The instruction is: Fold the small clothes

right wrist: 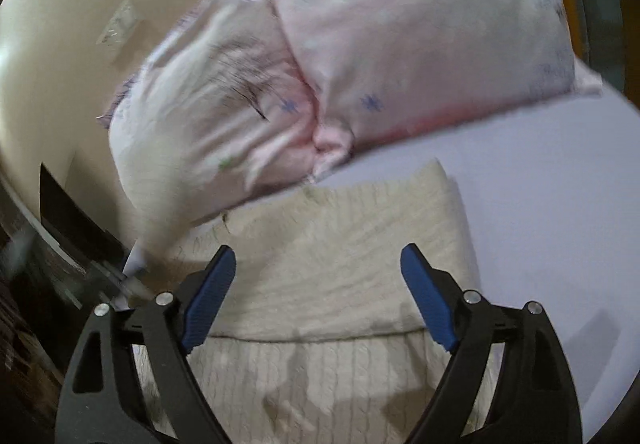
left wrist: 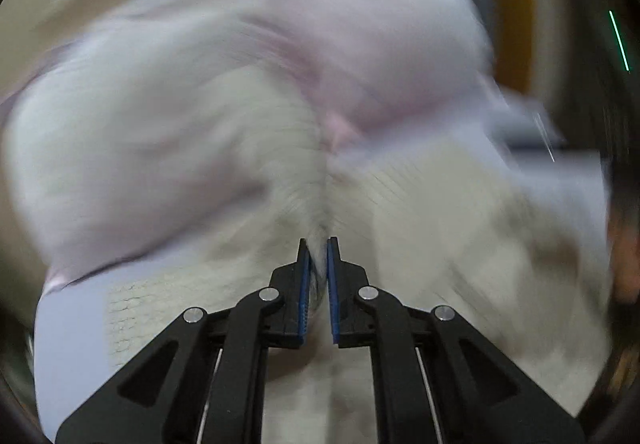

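Note:
A cream knitted garment [right wrist: 340, 276] lies folded on a pale lilac sheet [right wrist: 540, 203]. In the left wrist view, which is motion-blurred, my left gripper [left wrist: 318, 244] is shut on a pinched fold of the cream knit [left wrist: 248, 171], which bunches up between the blue pads. In the right wrist view my right gripper [right wrist: 318, 256] is open and empty, its blue pads [right wrist: 212, 296] spread wide just above the garment's folded layer.
A pink pillow with small printed marks [right wrist: 400, 43] lies just behind the garment; it also shows blurred in the left wrist view [left wrist: 360, 43]. A cream wall [right wrist: 60, 43] is behind. Dark furniture and clutter [right wrist: 68, 219] sit at the left bed edge.

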Motion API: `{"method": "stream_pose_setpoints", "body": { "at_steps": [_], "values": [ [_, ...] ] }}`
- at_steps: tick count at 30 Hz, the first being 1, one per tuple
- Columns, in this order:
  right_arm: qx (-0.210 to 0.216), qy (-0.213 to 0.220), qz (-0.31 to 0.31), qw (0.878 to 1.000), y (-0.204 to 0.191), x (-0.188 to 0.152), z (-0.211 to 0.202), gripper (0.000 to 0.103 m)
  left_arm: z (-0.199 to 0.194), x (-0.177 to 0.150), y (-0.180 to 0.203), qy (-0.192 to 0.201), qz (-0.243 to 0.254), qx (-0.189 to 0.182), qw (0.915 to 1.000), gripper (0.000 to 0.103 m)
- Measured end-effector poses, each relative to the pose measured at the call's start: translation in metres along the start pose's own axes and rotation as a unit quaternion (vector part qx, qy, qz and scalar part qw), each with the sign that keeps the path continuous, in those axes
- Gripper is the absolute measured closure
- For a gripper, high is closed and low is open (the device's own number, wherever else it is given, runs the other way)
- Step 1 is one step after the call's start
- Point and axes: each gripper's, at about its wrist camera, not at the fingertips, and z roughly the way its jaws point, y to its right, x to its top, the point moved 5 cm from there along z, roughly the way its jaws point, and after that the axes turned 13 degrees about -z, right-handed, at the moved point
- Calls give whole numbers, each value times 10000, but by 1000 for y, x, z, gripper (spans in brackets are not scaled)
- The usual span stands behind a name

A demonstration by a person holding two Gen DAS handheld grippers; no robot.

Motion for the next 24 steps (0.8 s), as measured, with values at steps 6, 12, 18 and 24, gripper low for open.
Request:
{"method": "stream_pose_setpoints", "body": {
  "at_steps": [6,12,18,24],
  "values": [
    [-76,-415,617,9972,45,-16,7,42,-11,-35,4,-56,-19,-15,10000,71],
    [-199,-711,652,9951,53,-24,28,64,-80,-79,-100,-28,-1747,283,9842,47],
    [-576,-548,303,9964,50,-17,42,97,-113,-157,-169,-506,-3259,335,9434,40],
    [-1015,-559,259,9929,64,-19,2,36,-124,-192,-165,-559,-3835,-249,9215,35]
  ]
}}
